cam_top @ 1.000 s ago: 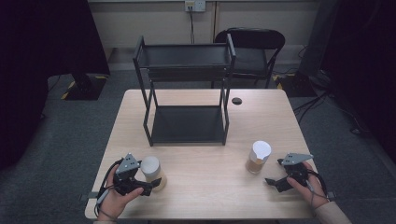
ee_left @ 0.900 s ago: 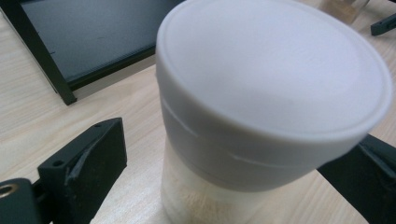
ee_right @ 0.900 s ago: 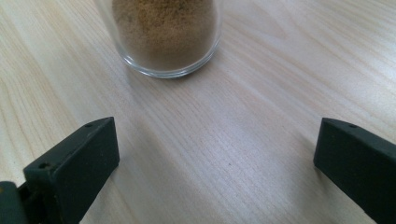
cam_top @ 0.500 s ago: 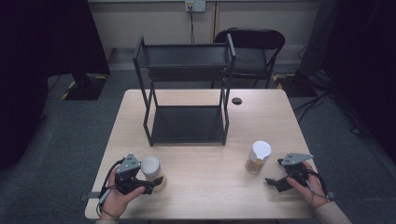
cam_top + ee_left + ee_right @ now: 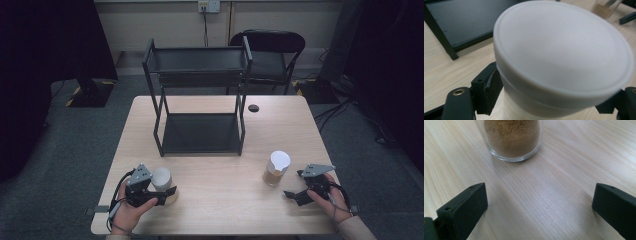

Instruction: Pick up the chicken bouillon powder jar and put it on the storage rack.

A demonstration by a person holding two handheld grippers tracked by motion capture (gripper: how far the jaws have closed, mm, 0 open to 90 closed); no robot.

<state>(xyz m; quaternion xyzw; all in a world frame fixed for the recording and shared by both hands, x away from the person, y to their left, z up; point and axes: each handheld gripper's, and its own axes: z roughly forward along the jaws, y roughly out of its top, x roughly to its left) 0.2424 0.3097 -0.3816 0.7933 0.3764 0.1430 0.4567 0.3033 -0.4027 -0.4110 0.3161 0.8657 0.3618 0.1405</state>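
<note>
A jar with a white lid (image 5: 161, 178) and a pale body stands near the table's front left corner. My left gripper (image 5: 167, 194) is shut on it, and in the left gripper view the white lid (image 5: 561, 50) looms between the two black jaws, which press on the jar's sides. To the right stands a clear glass jar of brown powder (image 5: 275, 169) with a white lid. My right gripper (image 5: 296, 185) rests open on the table just right of it. In the right gripper view the brown powder jar (image 5: 512, 137) is ahead of the wide-apart jaws, untouched.
A black two-tier metal rack (image 5: 200, 132) stands at the middle back of the wooden table (image 5: 225, 210). A small black disc (image 5: 253, 108) lies right of the rack. A black chair (image 5: 270, 55) is behind the table.
</note>
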